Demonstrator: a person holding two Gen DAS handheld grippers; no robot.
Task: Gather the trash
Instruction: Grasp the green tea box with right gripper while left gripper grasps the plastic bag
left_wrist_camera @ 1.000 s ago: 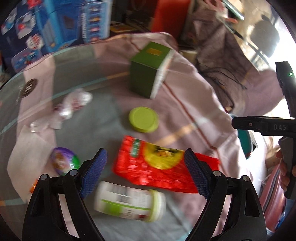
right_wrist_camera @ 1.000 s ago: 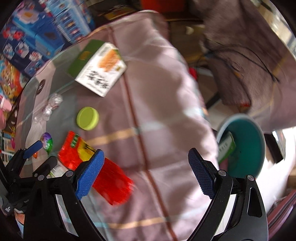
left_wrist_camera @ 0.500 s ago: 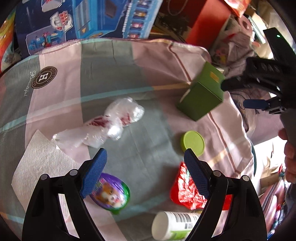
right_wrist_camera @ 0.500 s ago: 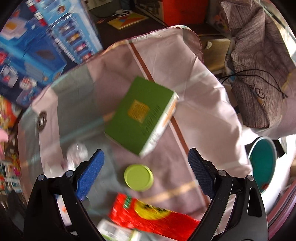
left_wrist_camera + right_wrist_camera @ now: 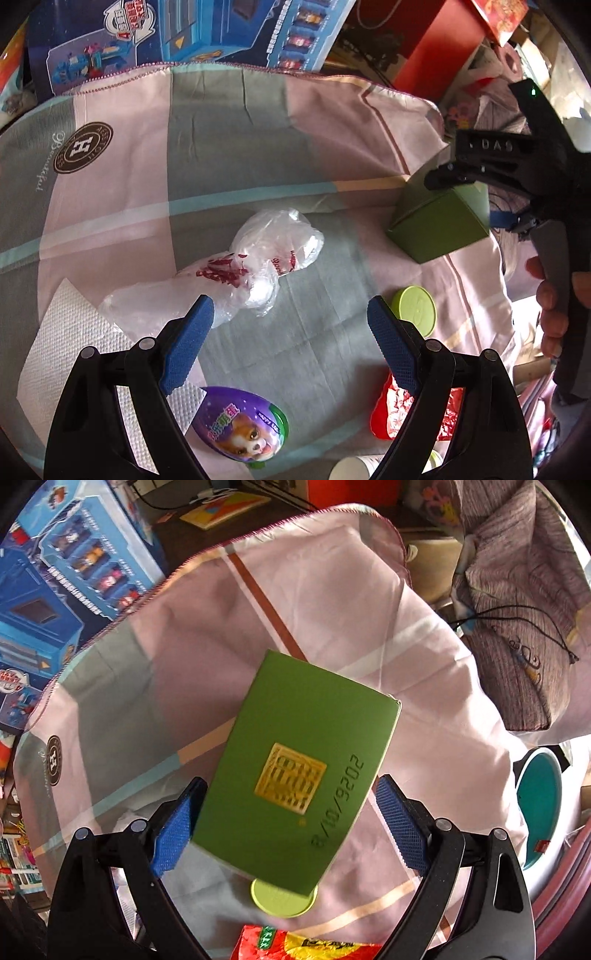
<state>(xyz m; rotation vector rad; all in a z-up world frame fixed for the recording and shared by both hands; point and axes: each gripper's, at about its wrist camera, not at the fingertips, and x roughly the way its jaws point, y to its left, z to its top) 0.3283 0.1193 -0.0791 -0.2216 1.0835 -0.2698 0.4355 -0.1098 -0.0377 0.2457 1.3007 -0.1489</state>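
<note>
Right wrist: right tongs [image 5: 288, 823] spread around green box [image 5: 299, 775] stamped "2026/01/8"; left tongs [image 5: 288, 343] released.

Green box [image 5: 299, 775] with gold square; pink-grey striped cloth [image 5: 229, 147]; purple egg [image 5: 240, 428].

Bright daylight from the right, blown out to white at the right edges of both views. Strong fisheye bending and dark vignette corners. Sharp at centre, no motion blur. Soft shadows on the cloth-covered surface [image 5: 258, 155]; glare on the clear plastic bag [image 5: 266, 251].
</note>
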